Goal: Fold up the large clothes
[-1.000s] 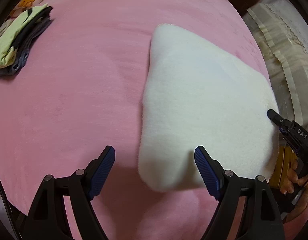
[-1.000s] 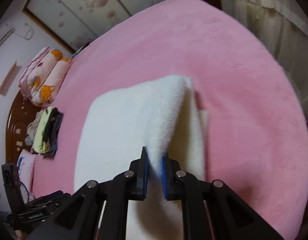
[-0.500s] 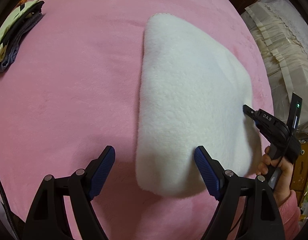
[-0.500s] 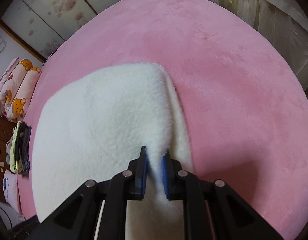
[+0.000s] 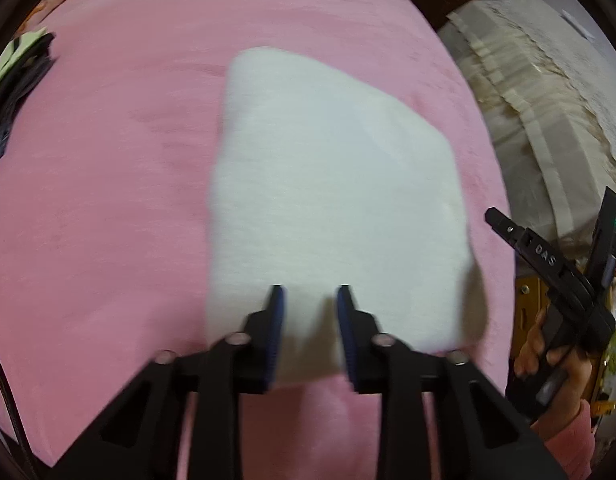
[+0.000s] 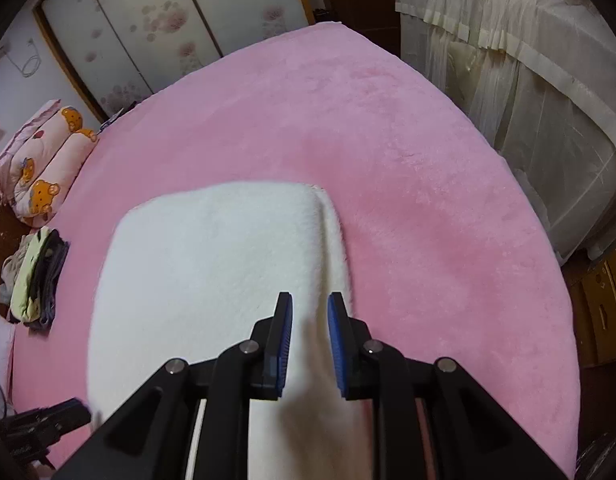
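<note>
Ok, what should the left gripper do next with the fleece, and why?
Probably finish its pinch on the near edge of the fleece before lifting. The left gripper has its jaws closing with that edge between them, while the right gripper has its jaws opening over the fleece.

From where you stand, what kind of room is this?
Most likely a bedroom: a bed under a pink cover, bear-print pillows at its head, and a wardrobe with sliding flowered doors behind it.
</note>
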The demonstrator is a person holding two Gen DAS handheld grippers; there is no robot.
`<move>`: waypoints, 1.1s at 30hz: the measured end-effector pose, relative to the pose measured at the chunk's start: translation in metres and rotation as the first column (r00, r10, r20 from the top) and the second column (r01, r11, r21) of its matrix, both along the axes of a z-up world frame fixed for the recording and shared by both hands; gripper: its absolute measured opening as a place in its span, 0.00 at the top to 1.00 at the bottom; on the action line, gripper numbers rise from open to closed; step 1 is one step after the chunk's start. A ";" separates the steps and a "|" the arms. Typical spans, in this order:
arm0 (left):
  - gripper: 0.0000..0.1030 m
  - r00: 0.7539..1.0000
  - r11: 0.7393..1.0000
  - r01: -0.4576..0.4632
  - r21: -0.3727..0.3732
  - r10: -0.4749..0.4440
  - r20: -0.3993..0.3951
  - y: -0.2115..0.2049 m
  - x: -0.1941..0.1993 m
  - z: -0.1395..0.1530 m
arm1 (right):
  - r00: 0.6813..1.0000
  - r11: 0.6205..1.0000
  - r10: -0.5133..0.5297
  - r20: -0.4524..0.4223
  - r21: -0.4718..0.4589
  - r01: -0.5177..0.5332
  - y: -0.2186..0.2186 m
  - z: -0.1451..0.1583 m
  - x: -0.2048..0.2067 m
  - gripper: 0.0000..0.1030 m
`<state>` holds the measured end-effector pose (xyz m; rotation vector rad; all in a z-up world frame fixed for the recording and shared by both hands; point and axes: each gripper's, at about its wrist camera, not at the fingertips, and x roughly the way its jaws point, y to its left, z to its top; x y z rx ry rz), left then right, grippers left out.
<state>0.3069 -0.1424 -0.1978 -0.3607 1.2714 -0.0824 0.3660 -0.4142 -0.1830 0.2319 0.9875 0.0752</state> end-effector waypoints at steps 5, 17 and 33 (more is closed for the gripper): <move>0.93 0.999 0.999 0.042 0.019 -0.042 0.010 -0.016 0.005 -0.006 | 0.992 0.965 0.120 -0.040 0.241 -0.107 0.019 -0.005 -0.037 0.91; 0.97 0.999 1.000 -0.023 0.011 0.024 -0.030 0.002 -0.004 -0.046 | 0.967 0.952 0.178 -0.182 0.280 -0.123 0.070 -0.070 -0.069 1.00; 0.99 1.000 0.996 0.020 0.086 -0.018 -0.024 0.016 -0.027 -0.033 | 0.986 0.988 0.059 -0.156 0.148 -0.036 0.001 -0.055 -0.075 1.00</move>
